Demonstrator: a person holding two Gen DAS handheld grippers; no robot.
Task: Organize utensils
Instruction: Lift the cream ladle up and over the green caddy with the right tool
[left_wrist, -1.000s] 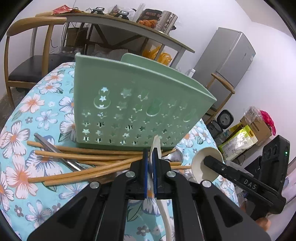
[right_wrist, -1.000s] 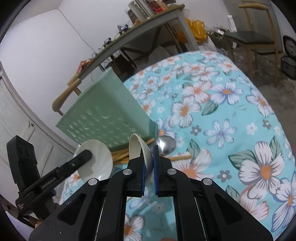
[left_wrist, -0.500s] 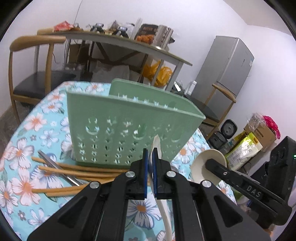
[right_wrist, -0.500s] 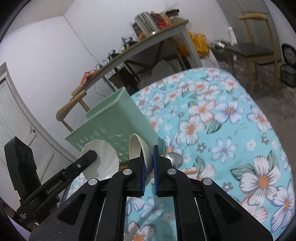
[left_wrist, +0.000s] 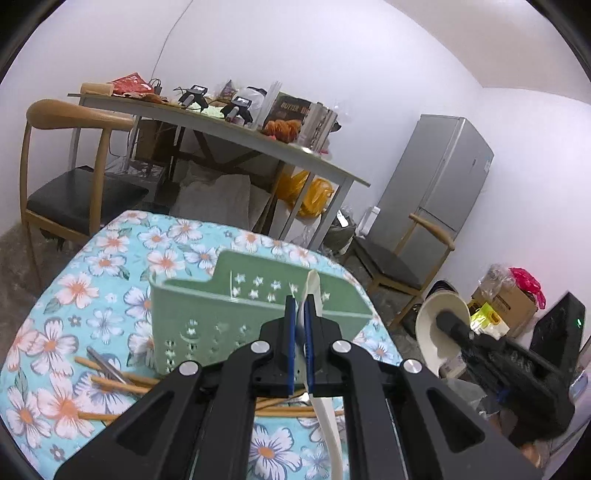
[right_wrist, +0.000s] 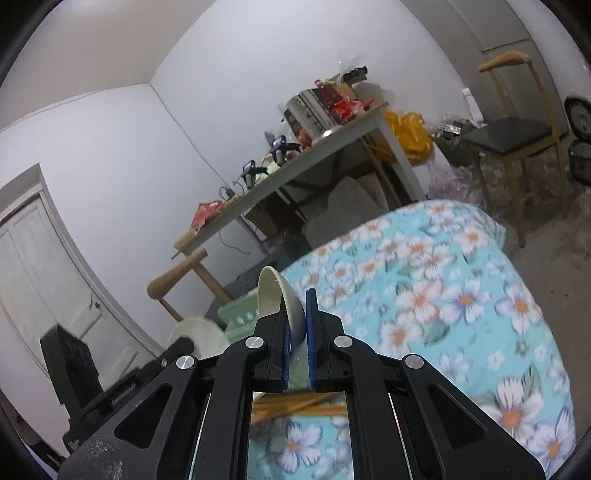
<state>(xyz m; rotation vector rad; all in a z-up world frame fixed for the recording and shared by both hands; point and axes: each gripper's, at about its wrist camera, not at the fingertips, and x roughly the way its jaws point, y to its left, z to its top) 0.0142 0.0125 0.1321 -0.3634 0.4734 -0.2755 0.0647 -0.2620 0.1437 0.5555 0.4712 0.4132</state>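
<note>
My left gripper (left_wrist: 300, 308) is shut on a white ceramic spoon (left_wrist: 312, 286), held edge-on above the near wall of the green perforated basket (left_wrist: 221, 328). My right gripper (right_wrist: 297, 314) is shut on the bowl of a second white spoon (right_wrist: 275, 299), raised over the floral table. From the left wrist, that right gripper (left_wrist: 441, 318) and its spoon (left_wrist: 432, 343) hang off the basket's right end. The right wrist shows the left gripper (right_wrist: 183, 343), its spoon (right_wrist: 201, 334) and a corner of the basket (right_wrist: 240, 317). Wooden chopsticks (left_wrist: 118, 384) and a metal utensil (left_wrist: 107, 365) lie in front of the basket.
The round table wears a blue floral cloth (left_wrist: 92, 288). Wooden chairs (left_wrist: 74, 184) stand beyond it, with a cluttered grey desk (left_wrist: 221, 125) and a fridge (left_wrist: 436, 184) behind. Chopsticks (right_wrist: 295, 404) show under the right gripper. Boxes and bags (left_wrist: 509, 299) sit on the floor at right.
Both grippers have risen with their spoons and tilted up. The basket has dropped lower in both views, and its open top now shows from the left wrist.
</note>
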